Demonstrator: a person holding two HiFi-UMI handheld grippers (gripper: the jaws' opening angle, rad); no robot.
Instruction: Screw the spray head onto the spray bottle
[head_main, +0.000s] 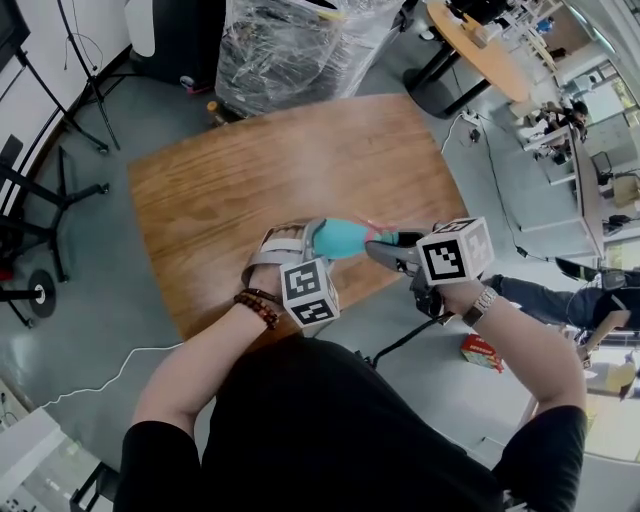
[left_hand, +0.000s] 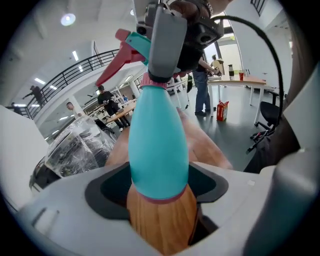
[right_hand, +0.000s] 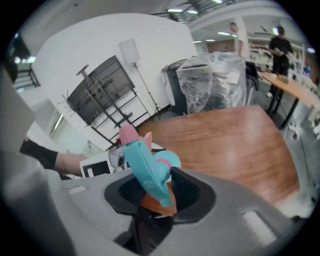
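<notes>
Above the near edge of the wooden table (head_main: 260, 170), a teal spray bottle (head_main: 343, 238) lies almost level between the two grippers. My left gripper (head_main: 298, 243) is shut on the bottle's lower end; in the left gripper view the teal body (left_hand: 157, 145) and its wood-coloured base (left_hand: 162, 220) sit between the jaws. My right gripper (head_main: 388, 250) is shut on the spray head (right_hand: 145, 160), teal with a pink nozzle (right_hand: 128, 134). The head sits on the bottle's neck, where a pink collar (left_hand: 152, 82) shows. The pink trigger (left_hand: 112, 67) sticks out to one side.
A plastic-wrapped pallet (head_main: 290, 40) stands beyond the table's far edge, with tripod stands (head_main: 85, 80) to the left. A second table (head_main: 480, 50) is at the back right. A red carton (head_main: 482, 352) lies on the floor, and a white cable (head_main: 110, 375) trails at the left.
</notes>
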